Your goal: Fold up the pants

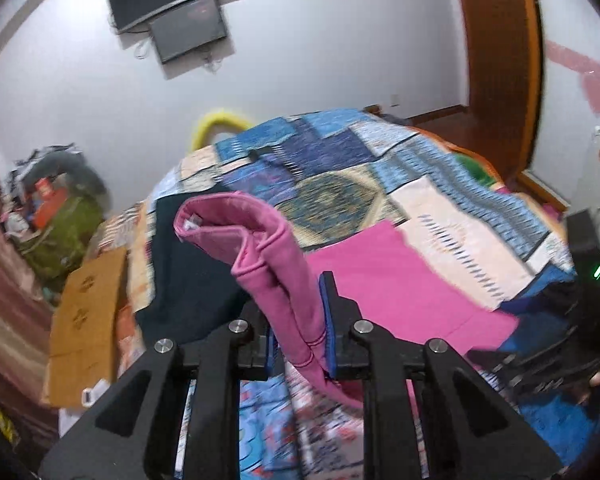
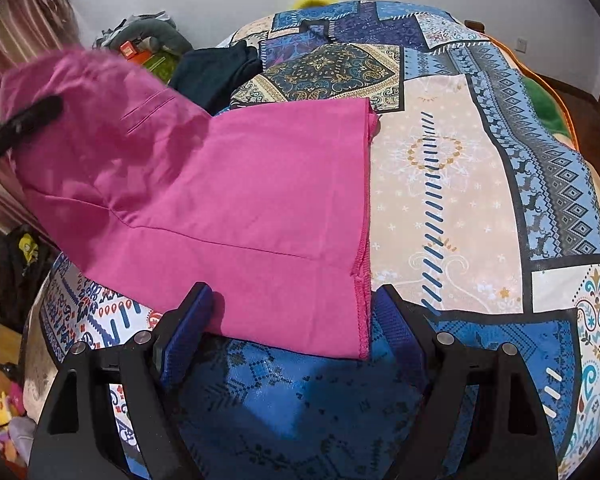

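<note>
Two grippers are working one pair of pink pants (image 2: 228,200) on a patchwork bedspread (image 2: 460,184). Left gripper (image 1: 300,328) is pinching the waistband end, jaws closed on bunched fabric, holding it lifted off the bed. Right gripper (image 2: 292,320) is sitting with jaws spread wide at the near hem corner of the leg, pads either side of the cloth and not clamping anything. Leg portion is lying flat on the spread, with the raised waist end curling over toward the left.

Step in hand is looking like carrying the waist across onto the legs. Doing it well probably means keeping the lifted edge taut and level, bringing it over so the waistband is landing square with the hem, and having the right gripper pinning or gripping the hem corner so the lower layer isn't dragging or wrinkling.

Containers: a cardboard box (image 1: 88,320) is standing beside the bed, contents not visible. A dark garment (image 2: 216,72) is lying on the bed behind the pants.
</note>
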The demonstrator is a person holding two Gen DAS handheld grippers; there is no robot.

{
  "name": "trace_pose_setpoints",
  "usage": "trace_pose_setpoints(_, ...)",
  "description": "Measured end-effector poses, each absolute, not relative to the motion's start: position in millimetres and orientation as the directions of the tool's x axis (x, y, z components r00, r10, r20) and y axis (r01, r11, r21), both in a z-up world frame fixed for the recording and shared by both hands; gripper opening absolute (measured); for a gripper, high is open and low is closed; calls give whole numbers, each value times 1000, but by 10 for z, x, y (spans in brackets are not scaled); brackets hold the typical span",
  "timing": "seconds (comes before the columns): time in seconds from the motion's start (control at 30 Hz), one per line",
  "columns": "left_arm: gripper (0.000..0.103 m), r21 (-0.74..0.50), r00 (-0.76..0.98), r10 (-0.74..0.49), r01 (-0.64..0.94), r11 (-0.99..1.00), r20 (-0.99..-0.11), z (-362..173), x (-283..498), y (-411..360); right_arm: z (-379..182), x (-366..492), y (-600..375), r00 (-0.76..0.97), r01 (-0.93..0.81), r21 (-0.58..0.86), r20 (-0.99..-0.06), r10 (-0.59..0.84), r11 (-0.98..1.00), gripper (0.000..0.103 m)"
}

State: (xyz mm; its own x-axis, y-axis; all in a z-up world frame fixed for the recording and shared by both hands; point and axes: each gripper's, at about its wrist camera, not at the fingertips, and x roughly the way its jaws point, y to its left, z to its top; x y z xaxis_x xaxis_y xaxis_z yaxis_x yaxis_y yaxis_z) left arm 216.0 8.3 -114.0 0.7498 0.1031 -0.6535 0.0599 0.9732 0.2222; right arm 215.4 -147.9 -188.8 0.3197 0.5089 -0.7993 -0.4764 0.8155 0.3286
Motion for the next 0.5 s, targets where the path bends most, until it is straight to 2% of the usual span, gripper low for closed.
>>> trace_pose_setpoints(0.27,16,-27,652,-128,162,986,-747,-1126,2556,-103,-1880,2154,-1478,329,-477,321,-798,505,818,80)
trace_pose_setpoints(0.5,16,-140,544,-214,174,975,-811,-1406,2777,-232,-1874,2142,-1481,330,-478,321,-797,506,818,80)
